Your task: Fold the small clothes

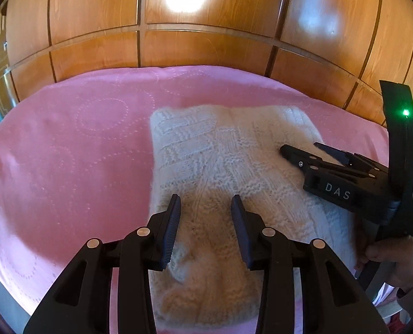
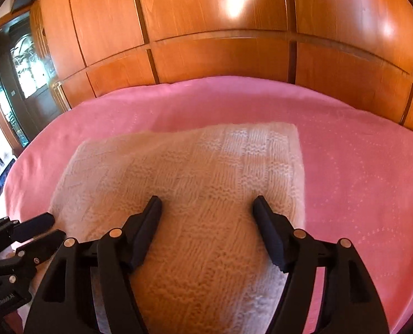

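- Cream knit garment (image 1: 234,167), looks already folded into a rectangle, lying on the pink bedspread (image 1: 67,153), nearer the bed's near edge than the wooden wardrobe (image 1: 206,50) side.
- Its long axis runs straight away from both sets of fingers, near edge to far edge.
- Left gripper (image 1: 206,211) hovers over the near-left corner, jaws spread, nothing in them.
- Right gripper (image 2: 207,208) sits over the near-right part, also spread wide and empty.
- My guess: both are about equally close, so the near short edge gets pinched and carried forward.
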{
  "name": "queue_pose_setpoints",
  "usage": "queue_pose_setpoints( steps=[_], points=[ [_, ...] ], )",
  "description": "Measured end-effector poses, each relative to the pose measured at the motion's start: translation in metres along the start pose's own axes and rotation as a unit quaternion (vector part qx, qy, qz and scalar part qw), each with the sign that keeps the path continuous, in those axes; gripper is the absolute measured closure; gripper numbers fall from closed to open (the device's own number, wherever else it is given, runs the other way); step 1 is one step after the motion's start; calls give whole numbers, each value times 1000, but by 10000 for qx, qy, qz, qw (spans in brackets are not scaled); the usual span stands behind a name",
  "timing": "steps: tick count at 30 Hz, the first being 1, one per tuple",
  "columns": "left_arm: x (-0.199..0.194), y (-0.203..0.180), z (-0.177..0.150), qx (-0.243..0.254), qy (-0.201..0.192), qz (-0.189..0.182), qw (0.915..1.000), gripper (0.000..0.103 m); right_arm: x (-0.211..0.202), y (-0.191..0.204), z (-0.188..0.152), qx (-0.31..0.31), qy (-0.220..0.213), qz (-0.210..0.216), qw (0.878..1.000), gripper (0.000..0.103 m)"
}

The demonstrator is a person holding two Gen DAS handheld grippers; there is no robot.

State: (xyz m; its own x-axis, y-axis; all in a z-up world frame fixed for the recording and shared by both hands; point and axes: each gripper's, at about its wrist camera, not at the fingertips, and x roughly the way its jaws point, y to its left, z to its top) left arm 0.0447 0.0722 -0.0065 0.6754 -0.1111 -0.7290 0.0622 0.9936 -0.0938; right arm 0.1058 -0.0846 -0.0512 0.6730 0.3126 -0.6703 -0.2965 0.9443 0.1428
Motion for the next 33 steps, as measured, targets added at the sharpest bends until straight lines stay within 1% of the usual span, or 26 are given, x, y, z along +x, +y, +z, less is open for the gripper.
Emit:
queue_pose_setpoints(
  steps=[10,13,14,17,19,20,26,27,29,31,32,33],
  points=[
    [-10,-2,-4,69,-50,102,9999,66,-6,-3,-2,47,-62,66,9999,34],
    [-13,-3,-6,59,-60,112,9999,60,-7,-2,0,40,-60,67,10000,32],
    [-15,-3,-7,50,-70,118,9999,60,-8,-2,0,37,-55,61,10000,31],
    [-19,-4,-9,71,-82,167,9998,60,-12,-3,3,31,-37,60,10000,26],
    [-21,-2,-10,45,-86,178,9998,59,-18,-3,5,49,-13,39,10000,12],
    [-23,-1,-10,12,-94,187,9998,59,-23,-5,6,93,-7,10,10000,10],
    [-25,5,-14,-44,-63,257,9996,59,-54,-18,-9,249,31,215,9995,8],
    [-25,6,-16,-43,-54,270,9996,59,-59,-20,-14,297,60,292,9991,8],
    [-24,7,-19,-45,-43,353,9994,42,-67,-24,-24,377,128,447,9982,6],
    [-20,12,-24,-120,26,321,9994,41,-67,-24,-39,407,364,668,9963,5],
    [-15,18,-28,-249,137,225,9993,41,-60,-21,-53,336,695,765,9941,5],
    [-13,22,-30,-339,177,161,9991,41,-55,-19,-61,276,874,762,9929,5]
  ],
)
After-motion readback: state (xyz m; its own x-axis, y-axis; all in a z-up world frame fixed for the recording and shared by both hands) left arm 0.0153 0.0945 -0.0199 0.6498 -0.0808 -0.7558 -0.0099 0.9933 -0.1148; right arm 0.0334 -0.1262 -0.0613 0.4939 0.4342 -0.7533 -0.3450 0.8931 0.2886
